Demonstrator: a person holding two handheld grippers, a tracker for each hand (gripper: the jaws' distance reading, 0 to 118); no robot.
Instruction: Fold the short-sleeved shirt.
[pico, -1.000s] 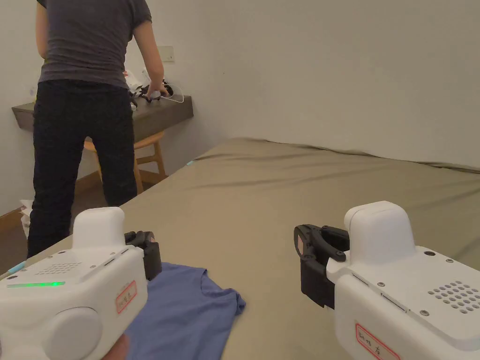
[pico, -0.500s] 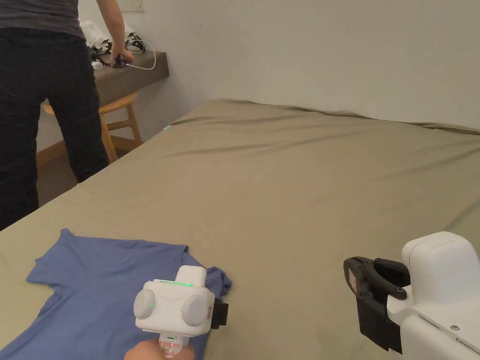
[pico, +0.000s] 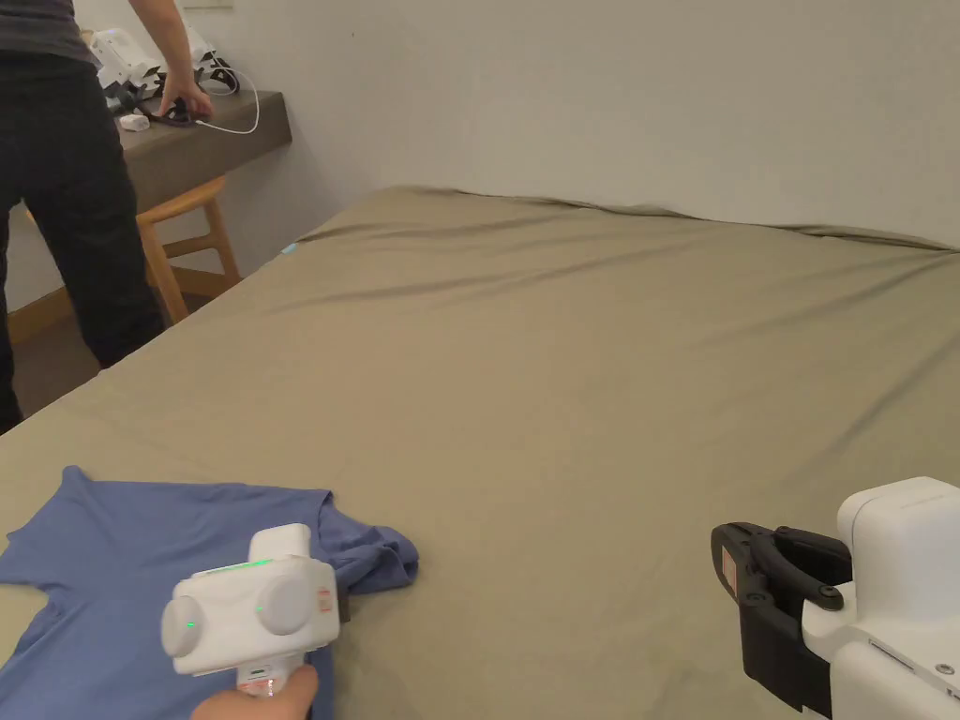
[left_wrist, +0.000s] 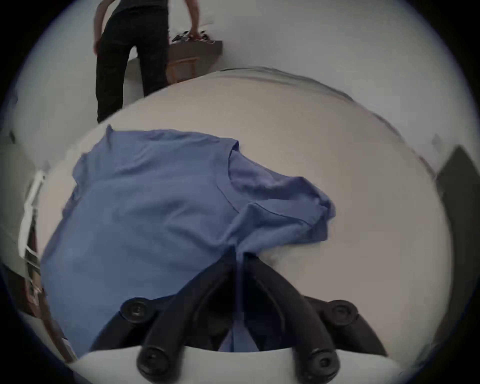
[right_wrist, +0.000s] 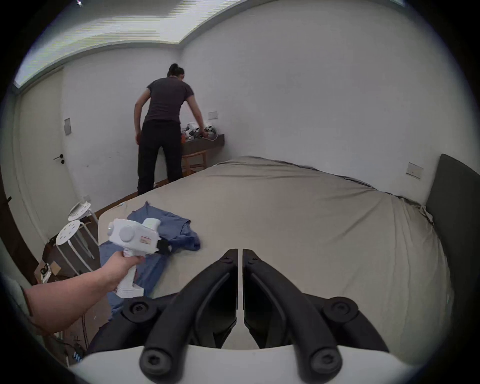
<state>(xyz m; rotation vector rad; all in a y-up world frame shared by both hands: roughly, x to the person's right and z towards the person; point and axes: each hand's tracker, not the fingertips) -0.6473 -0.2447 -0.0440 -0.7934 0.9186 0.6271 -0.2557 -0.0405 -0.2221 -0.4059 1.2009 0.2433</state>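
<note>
My left tongs (left_wrist: 237, 256) are clamped on a fold of the blue shirt (left_wrist: 145, 207), which lies on the bed (pico: 581, 375) beyond them. My right tongs (right_wrist: 240, 253) hang closed and empty, well apart to the shirt's right.

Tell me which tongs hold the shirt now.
The left tongs, shut on the blue shirt; the right tongs are shut on nothing, above the bed.

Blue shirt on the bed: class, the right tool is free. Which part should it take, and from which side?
Probably the bunched sleeve of the blue shirt, approached from the open bed on its right. That sleeve is crumpled and raised off the sheet, giving an edge to pinch. The left tool already grips the cloth beside it; the right tool hangs shut, apart.
</note>
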